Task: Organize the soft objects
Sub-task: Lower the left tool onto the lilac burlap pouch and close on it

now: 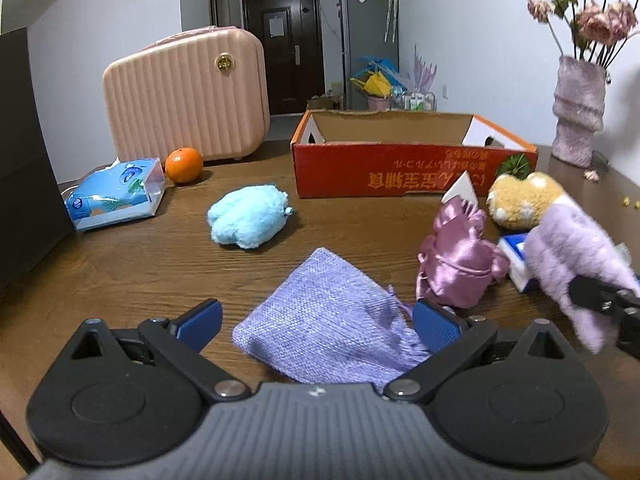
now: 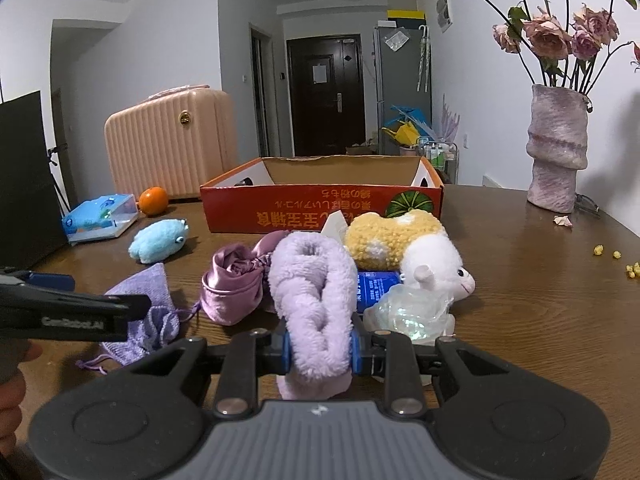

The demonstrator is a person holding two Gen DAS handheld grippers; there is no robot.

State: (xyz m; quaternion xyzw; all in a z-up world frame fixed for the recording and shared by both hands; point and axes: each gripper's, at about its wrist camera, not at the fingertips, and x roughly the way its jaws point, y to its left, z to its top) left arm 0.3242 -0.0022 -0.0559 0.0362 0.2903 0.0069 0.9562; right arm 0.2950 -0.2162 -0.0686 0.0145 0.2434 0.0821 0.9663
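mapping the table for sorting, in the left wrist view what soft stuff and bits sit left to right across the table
tissue pack → orange → blue plush toy → lilac knit pouch → pink satin bag → yellow plush toy

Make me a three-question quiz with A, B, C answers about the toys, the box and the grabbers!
1. Where is the orange?
A. in the red box
B. beside the pink suitcase
C. on the vase

2. What colour is the fluffy toy lying alone?
A. light blue
B. green
C. black

3. What is the right gripper doing?
A. hanging open
B. squeezing a fluffy purple thing
C. holding the orange

Answers: B, it sits at the suitcase's foot; A, its fur is pale blue; B, both pads press its sides.
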